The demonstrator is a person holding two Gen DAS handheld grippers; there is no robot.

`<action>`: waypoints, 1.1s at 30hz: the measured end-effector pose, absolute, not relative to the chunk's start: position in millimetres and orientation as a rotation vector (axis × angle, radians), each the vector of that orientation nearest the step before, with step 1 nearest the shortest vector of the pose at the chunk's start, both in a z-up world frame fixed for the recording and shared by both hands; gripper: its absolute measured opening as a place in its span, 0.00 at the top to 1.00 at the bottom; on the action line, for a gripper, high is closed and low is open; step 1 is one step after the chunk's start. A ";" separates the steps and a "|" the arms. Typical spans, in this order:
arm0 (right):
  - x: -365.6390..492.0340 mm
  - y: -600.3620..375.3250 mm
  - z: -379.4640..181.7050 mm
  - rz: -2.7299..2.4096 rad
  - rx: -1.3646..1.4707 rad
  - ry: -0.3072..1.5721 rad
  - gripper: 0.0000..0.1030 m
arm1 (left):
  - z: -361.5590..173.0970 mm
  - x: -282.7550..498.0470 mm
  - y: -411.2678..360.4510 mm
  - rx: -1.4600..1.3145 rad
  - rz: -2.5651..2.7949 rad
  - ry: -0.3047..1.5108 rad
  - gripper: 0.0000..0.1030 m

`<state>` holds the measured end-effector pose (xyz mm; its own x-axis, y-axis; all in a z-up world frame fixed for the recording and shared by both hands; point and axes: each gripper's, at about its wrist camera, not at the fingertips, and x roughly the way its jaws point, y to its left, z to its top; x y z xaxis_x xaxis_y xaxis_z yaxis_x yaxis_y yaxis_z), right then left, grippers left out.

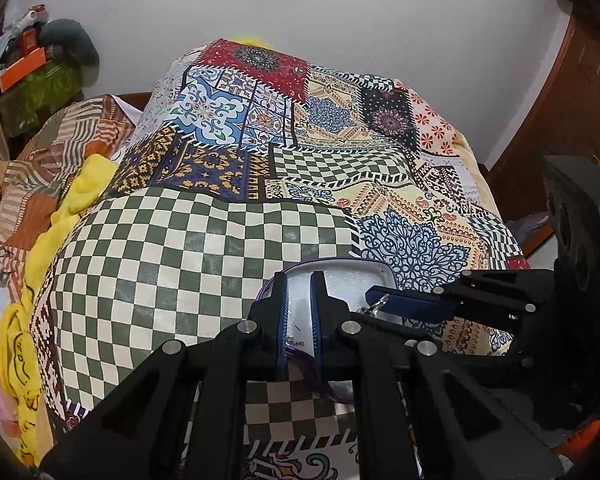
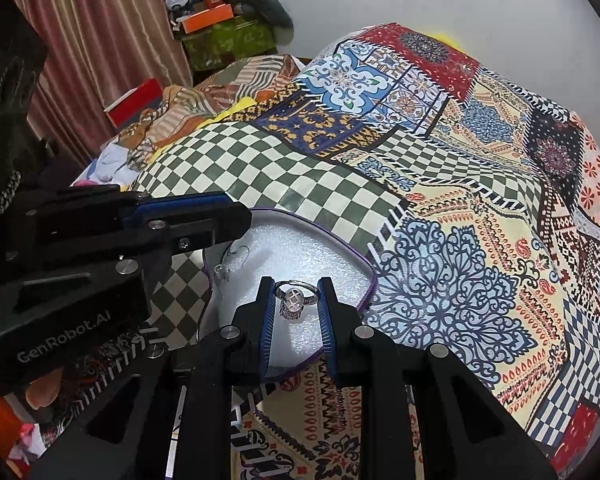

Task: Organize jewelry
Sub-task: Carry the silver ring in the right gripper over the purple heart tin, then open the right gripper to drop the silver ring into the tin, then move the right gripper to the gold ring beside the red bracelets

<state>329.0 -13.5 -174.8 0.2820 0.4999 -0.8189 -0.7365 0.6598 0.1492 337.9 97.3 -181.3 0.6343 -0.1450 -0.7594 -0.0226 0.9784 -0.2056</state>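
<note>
A white foam-lined jewelry box (image 2: pixel 300 256) with a purple rim lies open on the patchwork bedspread (image 2: pixel 460 208); it also shows in the left wrist view (image 1: pixel 352 280). My right gripper (image 2: pixel 296 292) is shut on a silver ring (image 2: pixel 294 300) and holds it over the foam. My left gripper (image 1: pixel 300 292) is shut on the near wall of the box; it shows from the side in the right wrist view (image 2: pixel 236 216). A small silver earring (image 2: pixel 224 270) lies on the foam by the left fingers. My right gripper's fingers (image 1: pixel 404 302) reach in from the right.
A striped blanket (image 1: pixel 40 176) and a yellow cloth (image 1: pixel 60 216) lie on the left of the bed. A shelf with an orange box (image 2: pixel 208 16) stands by the curtain. A red box (image 2: pixel 136 100) lies at the bed's far left edge.
</note>
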 end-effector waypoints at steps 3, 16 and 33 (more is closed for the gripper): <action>326.1 -10.5 -175.7 0.848 -0.298 0.976 0.81 | -179.2 333.9 100.0 -0.205 -0.066 0.879 0.91; 316.6 -8.5 -166.3 0.804 -0.321 0.952 0.64 | -172.1 313.5 119.7 -0.221 0.004 0.852 0.67; 278.8 -47.1 -114.4 0.745 -0.286 0.832 0.62 | -139.9 269.4 97.6 -0.132 0.003 0.821 0.60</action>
